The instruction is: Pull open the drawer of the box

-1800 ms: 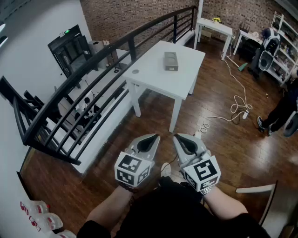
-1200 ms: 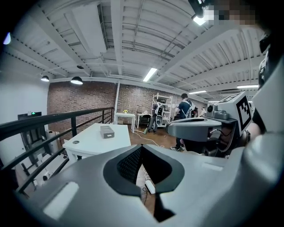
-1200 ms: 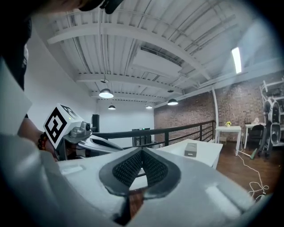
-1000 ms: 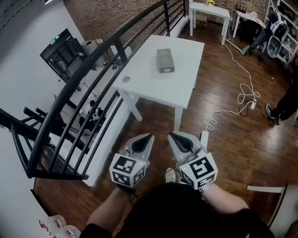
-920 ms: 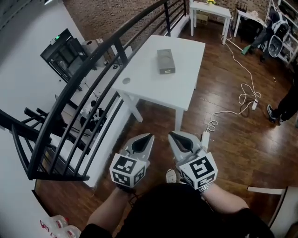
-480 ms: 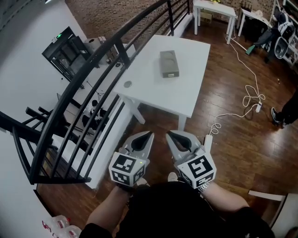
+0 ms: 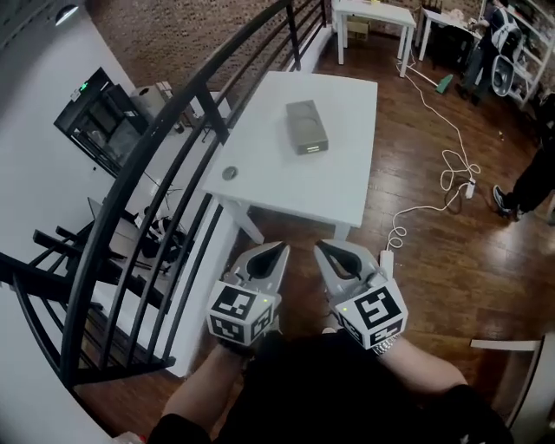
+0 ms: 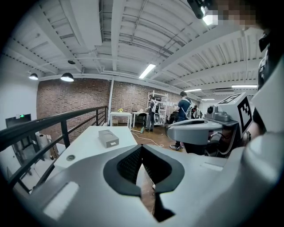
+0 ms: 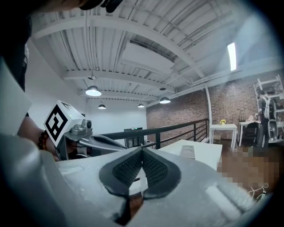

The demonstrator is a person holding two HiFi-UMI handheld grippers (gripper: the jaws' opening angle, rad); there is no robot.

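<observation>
A small grey box (image 7: 305, 127) lies on a white table (image 7: 260, 182) ahead of me; its drawer front faces me and looks closed. The same box (image 8: 108, 138) shows in the left gripper view and, small, the box (image 9: 187, 151) in the right gripper view. My left gripper (image 7: 276, 249) and right gripper (image 7: 322, 247) are held side by side close to my body, well short of the table's near edge. Each has its tips together and holds nothing. In the gripper views the left gripper (image 8: 141, 146) and right gripper (image 9: 142, 148) also show jaws closed.
A black metal railing (image 7: 173, 130) runs along the table's left side. White cables (image 7: 442, 186) lie on the wooden floor at the right. A second white table (image 7: 373, 17) stands farther back. A person (image 7: 533, 178) stands at the right edge.
I have walked closer to the white table, so it and the box sit lower and larger in the head view. Both grippers keep the same shut pose by my body.
</observation>
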